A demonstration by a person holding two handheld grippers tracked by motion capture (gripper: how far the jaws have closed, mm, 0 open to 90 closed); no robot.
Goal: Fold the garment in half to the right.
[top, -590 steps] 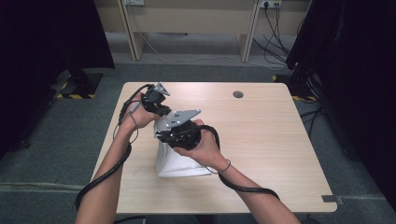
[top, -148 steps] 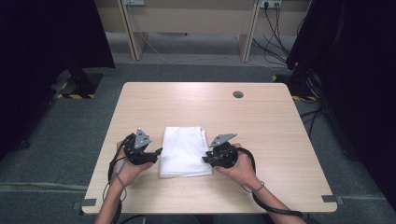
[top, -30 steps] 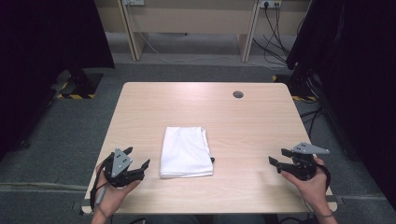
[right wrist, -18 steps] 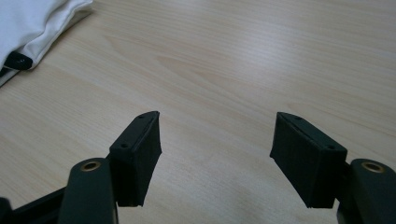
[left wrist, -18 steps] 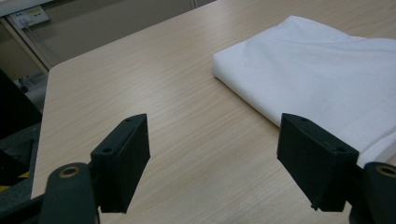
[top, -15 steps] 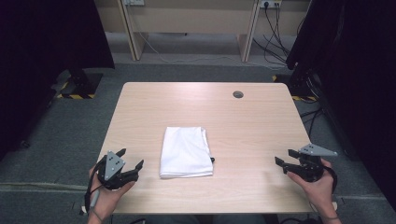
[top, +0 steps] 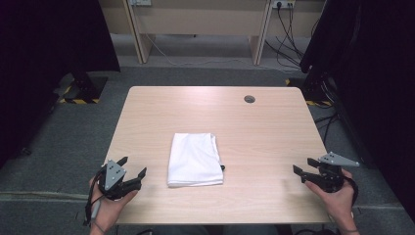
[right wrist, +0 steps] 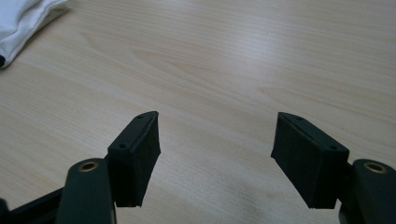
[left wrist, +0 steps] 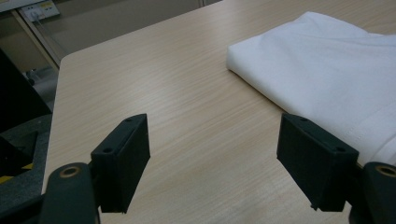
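A folded white cloth lies flat near the middle of the wooden table, closer to the front edge. My left gripper rests at the table's near left corner, a short way left of the cloth. Its jaws are open with nothing between them. In the left gripper view the left gripper frames bare wood, and the cloth lies just past the right jaw. My right gripper sits open and empty at the near right corner, far from the cloth. The right gripper looks over bare tabletop, with a cloth corner at the upper left.
A round cable hole sits near the table's far edge. Dark curtains hang on both sides of the table. A desk frame with cables stands beyond it on grey carpet.
Both hands have drifted slightly outward toward the near corners of the table. The cloth has not moved, and both pairs of jaws stay open.
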